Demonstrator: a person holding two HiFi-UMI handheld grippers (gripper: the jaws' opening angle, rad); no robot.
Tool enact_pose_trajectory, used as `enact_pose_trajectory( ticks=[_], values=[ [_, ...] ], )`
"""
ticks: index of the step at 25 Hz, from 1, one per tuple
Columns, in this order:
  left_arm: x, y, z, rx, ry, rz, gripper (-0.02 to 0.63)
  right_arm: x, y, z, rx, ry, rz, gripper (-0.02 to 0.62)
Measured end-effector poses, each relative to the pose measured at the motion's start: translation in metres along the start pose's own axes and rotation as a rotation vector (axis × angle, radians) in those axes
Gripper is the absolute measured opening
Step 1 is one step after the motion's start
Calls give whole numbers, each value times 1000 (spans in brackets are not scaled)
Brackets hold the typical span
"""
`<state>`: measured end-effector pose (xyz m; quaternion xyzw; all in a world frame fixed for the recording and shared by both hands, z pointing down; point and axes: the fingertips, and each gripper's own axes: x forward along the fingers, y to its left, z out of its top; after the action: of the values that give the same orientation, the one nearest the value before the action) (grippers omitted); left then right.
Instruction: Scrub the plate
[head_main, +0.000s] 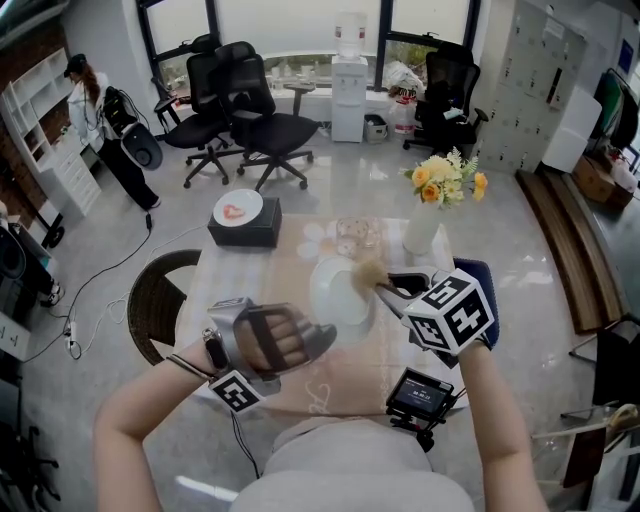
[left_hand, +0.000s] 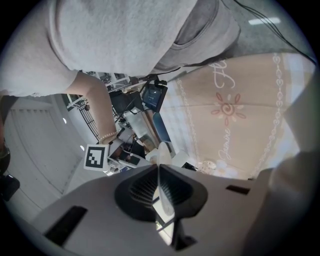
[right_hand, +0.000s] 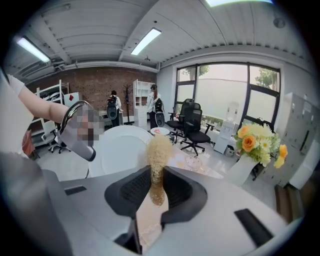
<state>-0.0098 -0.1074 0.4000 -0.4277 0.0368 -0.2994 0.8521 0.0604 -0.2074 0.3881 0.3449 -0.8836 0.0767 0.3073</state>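
The left gripper (head_main: 303, 338) has its fingers clamped on the rim of the white plate (head_main: 337, 291), held on edge above the desk (head_main: 268, 282). The right gripper (head_main: 398, 290) has its fingers shut on a straw-coloured brush (head_main: 368, 274) at the plate's face. A hard stroke could twist the plate out of that thin edge hold, and a wide one could hit the vase (head_main: 421, 232) or glass dish (head_main: 357, 236) just beyond.

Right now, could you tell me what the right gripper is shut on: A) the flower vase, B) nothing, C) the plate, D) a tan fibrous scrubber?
D: in the right gripper view, the right gripper is shut on the scrubber, its tuft towards the plate, which the left gripper holds.
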Motion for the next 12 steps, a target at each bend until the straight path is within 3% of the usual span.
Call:
enact_pose_trajectory(
  ticks=[7,12],
  values=[
    [0,-2,-3,5,3,-10,18,8,-13,-25,58,47,-23,81],
    [0,-6,-1,4,-3,-22,18,-8,-1,-9,53,-27,-1,81]
  ],
)
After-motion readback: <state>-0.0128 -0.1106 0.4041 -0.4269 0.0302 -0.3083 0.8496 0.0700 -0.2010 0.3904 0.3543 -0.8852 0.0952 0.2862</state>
